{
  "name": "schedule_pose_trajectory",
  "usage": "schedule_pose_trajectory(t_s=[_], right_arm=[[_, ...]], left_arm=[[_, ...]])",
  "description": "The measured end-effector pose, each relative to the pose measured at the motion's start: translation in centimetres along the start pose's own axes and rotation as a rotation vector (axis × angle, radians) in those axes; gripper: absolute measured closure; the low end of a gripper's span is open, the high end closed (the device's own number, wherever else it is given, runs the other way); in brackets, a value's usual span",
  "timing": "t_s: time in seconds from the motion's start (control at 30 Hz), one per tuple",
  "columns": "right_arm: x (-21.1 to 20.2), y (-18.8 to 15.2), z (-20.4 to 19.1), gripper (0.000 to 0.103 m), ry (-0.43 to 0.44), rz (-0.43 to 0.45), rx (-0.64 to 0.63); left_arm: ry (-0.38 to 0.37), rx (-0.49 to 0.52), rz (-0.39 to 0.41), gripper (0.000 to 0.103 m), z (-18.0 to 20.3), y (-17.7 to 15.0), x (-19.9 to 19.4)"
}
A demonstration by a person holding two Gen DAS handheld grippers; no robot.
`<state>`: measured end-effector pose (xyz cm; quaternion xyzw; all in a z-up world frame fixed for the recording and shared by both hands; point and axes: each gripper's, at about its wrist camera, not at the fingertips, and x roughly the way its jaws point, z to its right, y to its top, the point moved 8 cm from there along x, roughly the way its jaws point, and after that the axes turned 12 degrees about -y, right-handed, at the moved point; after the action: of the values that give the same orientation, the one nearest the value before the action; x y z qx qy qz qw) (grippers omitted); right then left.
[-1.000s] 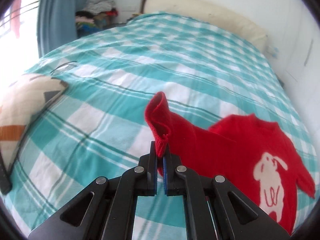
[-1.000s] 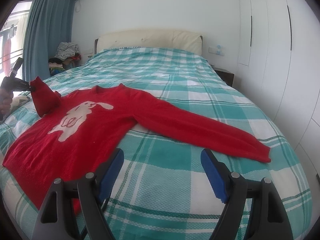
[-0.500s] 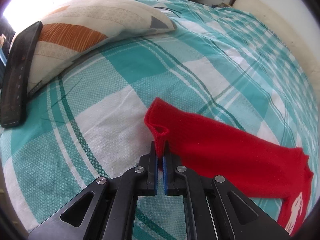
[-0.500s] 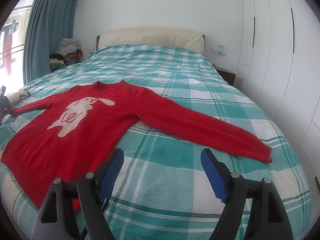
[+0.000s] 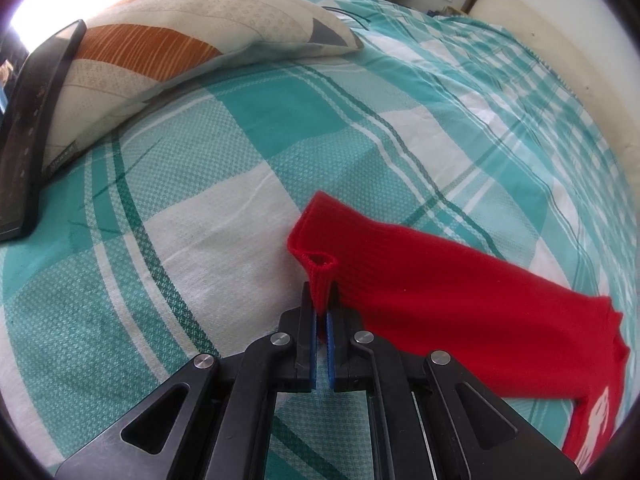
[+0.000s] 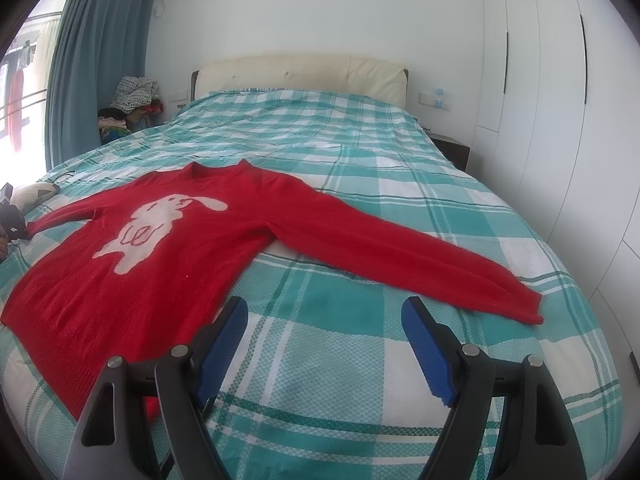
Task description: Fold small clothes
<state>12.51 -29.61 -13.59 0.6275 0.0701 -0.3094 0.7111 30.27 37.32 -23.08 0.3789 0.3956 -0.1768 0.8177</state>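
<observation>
A red sweater (image 6: 176,240) with a white rabbit on its chest lies face up on the teal plaid bed (image 6: 340,360), both sleeves spread out. My left gripper (image 5: 319,300) is shut on the cuff of the sweater's sleeve (image 5: 440,280), which lies stretched flat over the bedspread. In the right wrist view that gripper (image 6: 16,224) shows small at the far left edge, at the sleeve end. My right gripper (image 6: 324,316) hangs open over the bed in front of the sweater's hem, nothing between its blue pads. The other sleeve (image 6: 400,256) reaches toward the right.
A patterned pillow (image 5: 180,48) and a dark flat device (image 5: 32,128) lie at the bed's left side. Clothes are piled (image 6: 128,108) by the blue curtain (image 6: 96,60). White wardrobe doors (image 6: 560,80) stand on the right, a headboard (image 6: 304,76) at the far end.
My left gripper carried the sleeve cuff outward and down toward the pillow, so the sleeve went from folded up over the chest to stretched flat. My right gripper stayed still.
</observation>
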Motion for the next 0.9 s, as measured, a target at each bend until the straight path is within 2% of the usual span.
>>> schedule_pose_trajectory(t_s=[0.33, 0.5, 0.6, 0.67, 0.7, 0.77, 0.83, 0.9], right_arm=[[0.1, 0.1, 0.2, 0.024, -0.003, 0.001, 0.003], [-0.1, 0.2, 0.4, 0.024, -0.004, 0.006, 0.011], [-0.1, 0.3, 0.5, 0.024, -0.003, 0.008, 0.018], [-0.2, 0.4, 0.6, 0.024, -0.002, 0.011, 0.025], [-0.2, 0.5, 0.6, 0.024, -0.001, 0.014, 0.028], [-0.4, 0.7, 0.8, 0.024, -0.002, 0.02, 0.033], [-0.6, 0.8, 1.0, 0.024, -0.005, 0.027, 0.038], [-0.7, 0.9, 1.3, 0.024, -0.01, 0.031, 0.047]], left_arm=[[-0.01, -0.017, -0.005, 0.097, -0.4, -0.2, -0.2], [-0.058, -0.047, -0.007, 0.092, -0.6, -0.3, -0.7], [-0.062, -0.05, -0.016, 0.08, -0.2, -0.6, -1.6], [-0.048, -0.043, -0.017, 0.062, 0.0, -0.8, -2.4], [-0.029, -0.037, -0.014, 0.057, 0.2, -0.9, -2.9], [0.022, -0.029, 0.0, 0.033, 0.5, -1.2, -4.3], [0.026, -0.021, 0.025, 0.026, 1.7, -1.5, -6.0], [-0.027, 0.015, 0.033, 0.025, 4.1, -2.1, -7.6]])
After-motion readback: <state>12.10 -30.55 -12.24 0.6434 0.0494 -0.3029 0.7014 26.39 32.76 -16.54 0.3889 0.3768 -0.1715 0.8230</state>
